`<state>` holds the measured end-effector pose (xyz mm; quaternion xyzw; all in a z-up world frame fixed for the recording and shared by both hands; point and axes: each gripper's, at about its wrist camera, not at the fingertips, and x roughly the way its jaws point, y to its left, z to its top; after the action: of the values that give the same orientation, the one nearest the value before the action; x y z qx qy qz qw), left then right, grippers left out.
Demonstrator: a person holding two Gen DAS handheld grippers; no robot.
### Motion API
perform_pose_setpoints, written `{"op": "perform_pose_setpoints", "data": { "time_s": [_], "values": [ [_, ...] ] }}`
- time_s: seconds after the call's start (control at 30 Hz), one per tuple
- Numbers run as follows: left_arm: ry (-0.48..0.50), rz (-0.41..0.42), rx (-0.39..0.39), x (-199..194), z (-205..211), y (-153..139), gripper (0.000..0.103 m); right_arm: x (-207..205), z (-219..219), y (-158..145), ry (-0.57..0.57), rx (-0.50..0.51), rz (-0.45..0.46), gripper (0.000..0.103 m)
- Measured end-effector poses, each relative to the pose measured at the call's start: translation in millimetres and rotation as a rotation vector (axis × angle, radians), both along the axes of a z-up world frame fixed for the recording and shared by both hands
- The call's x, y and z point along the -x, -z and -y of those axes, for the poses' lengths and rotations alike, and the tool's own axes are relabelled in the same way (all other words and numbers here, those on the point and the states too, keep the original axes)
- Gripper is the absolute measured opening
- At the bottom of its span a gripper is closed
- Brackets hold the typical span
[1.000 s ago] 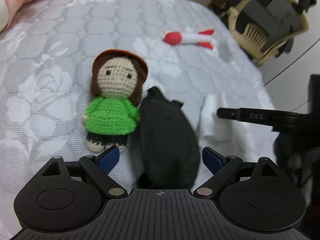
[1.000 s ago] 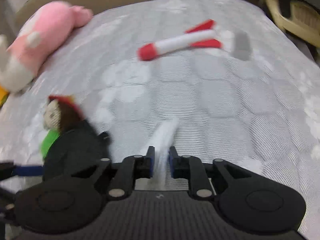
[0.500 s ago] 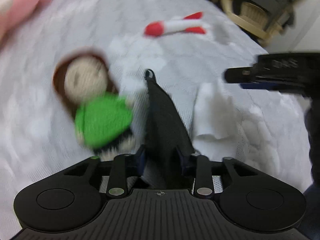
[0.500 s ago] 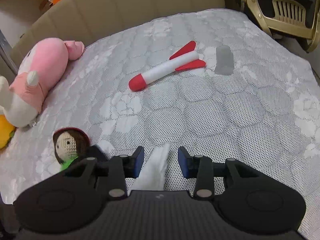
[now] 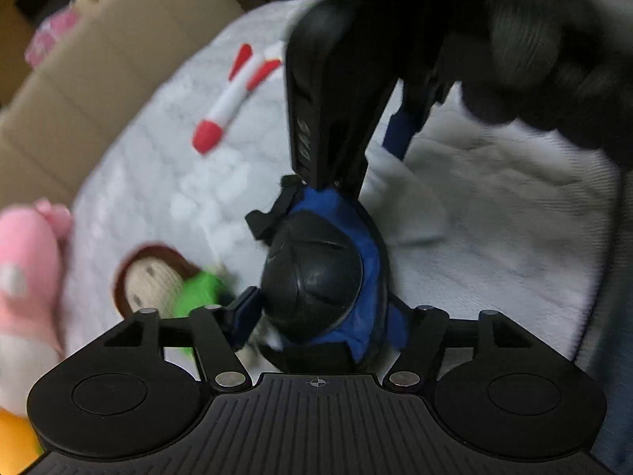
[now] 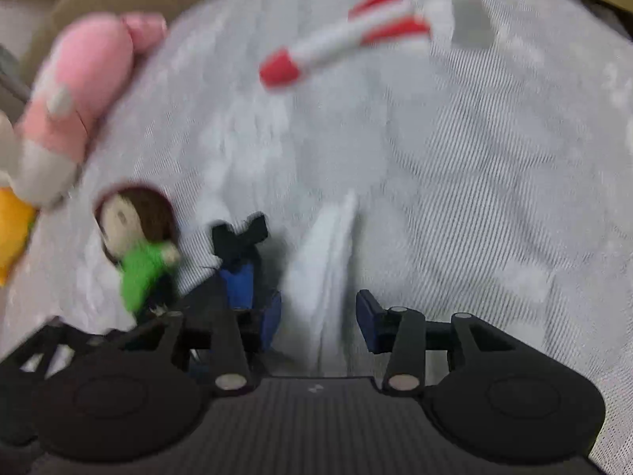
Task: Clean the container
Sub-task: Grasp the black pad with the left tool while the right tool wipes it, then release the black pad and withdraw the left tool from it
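Both tongs hang over a white quilted bed [image 6: 455, 158]. Left tongs [image 5: 320, 316] stand about half spread around 1 black pouch with a blue lining [image 5: 316, 277]; their jaws have just been opening, and the left blue pad lies against the pouch's side, though the right pad is hidden behind the blue cloth, so a firm pinch cannot be confirmed. That pouch sits on the bed between the jaws, its mouth gaping toward the camera.

Right tongs [image 6: 318, 320] are partly spread, jaws just opened a little further, with 1 folded white cloth [image 6: 324, 277] standing between the pads and gaps showing on both sides, so it seems loose rather than pinched. In the left view this gripper looms over the pouch's far end, and its black frame looks to meet the fabric there; blur makes contact uncertain.

Counted on the bed: 1 crochet doll in a green top [image 6: 138, 245] just beside the pouch, 1 red and white toy rocket [image 6: 340, 39] farther off, 1 pink plush toy [image 6: 79, 95] at the left edge, and 1 small grey object [image 6: 470, 19] near the rocket's fins.
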<state>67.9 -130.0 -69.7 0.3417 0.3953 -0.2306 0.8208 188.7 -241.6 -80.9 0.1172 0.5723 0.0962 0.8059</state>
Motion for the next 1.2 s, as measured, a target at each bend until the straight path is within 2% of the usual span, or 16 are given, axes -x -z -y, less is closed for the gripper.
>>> {"op": "perform_pose_setpoints", "data": {
  "time_s": [0.03,0.07,0.1,0.13,0.2,0.3,0.33,0.37,0.43,0.47,0.53,0.63,0.73,0.87,1.03,1.2],
  "values": [
    [-0.020,-0.030,0.027,1.1,-7.5,-4.0,0.074,0.1,-5.6,2.2,-0.023,0.023,0.005,0.044],
    [-0.048,-0.061,0.063,1.1,-16.6,-8.3,0.080,0.6,-10.8,2.6,-0.045,0.038,0.021,0.037],
    [-0.090,-0.096,0.111,-0.3,-28.8,-13.0,0.084,1.5,-14.8,1.9,-0.065,0.038,0.038,0.018],
    [-0.134,-0.124,0.160,-3.1,-41.9,-19.1,0.090,2.2,-17.1,0.1,-0.079,0.023,0.052,0.009],
    [-0.256,-0.202,0.298,-12.2,-74.9,-25.9,0.093,4.4,-14.5,-10.7,-0.063,0.016,0.115,0.007],
    [-0.447,-0.340,0.529,-29.8,-116.3,-26.7,0.093,12.9,-3.1,-40.5,0.006,0.079,0.285,0.007],
    [-0.497,-0.382,0.596,-36.2,-127.9,-26.4,0.093,16.7,3.4,-51.2,0.031,0.042,0.309,0.007],
    [-0.514,-0.363,0.591,-37.9,-132.0,-28.4,0.093,18.9,9.3,-58.6,0.043,-0.032,0.302,0.007],
    [-0.544,-0.316,0.570,-40.8,-139.0,-32.6,0.093,22.9,13.6,-68.2,0.049,-0.250,0.261,0.007],
    [-0.553,-0.281,0.535,-42.1,-140.6,-34.5,0.094,23.3,10.3,-70.3,0.040,-0.315,0.243,0.008],
    [-0.593,-0.238,0.466,-49.1,-144.8,-31.0,0.094,21.2,-11.0,-66.6,-0.012,-0.331,0.214,0.008],
    [-0.637,-0.218,0.423,-50.9,-154.3,-28.7,0.094,11.7,-47.3,-44.5,-0.085,-0.191,0.160,0.008],
    [-0.606,-0.198,0.459,-41.7,-158.3,-41.2,0.094,15.3,-65.1,-25.1,-0.149,-0.027,0.129,0.008],
    [-0.554,-0.181,0.496,-40.7,-153.5,-51.9,0.096,14.9,-56.5,-21.1,-0.142,0.098,0.129,0.010],
    [-0.534,-0.193,0.511,-37.1,-152.4,-57.0,0.097,16.6,-34.0,-16.3,-0.060,0.152,0.114,0.010],
    [-0.562,-0.185,0.548,-41.0,-160.0,-60.5,0.098,42.6,-52.2,-37.0,-0.146,0.076,0.154,0.012]
  ]
}}
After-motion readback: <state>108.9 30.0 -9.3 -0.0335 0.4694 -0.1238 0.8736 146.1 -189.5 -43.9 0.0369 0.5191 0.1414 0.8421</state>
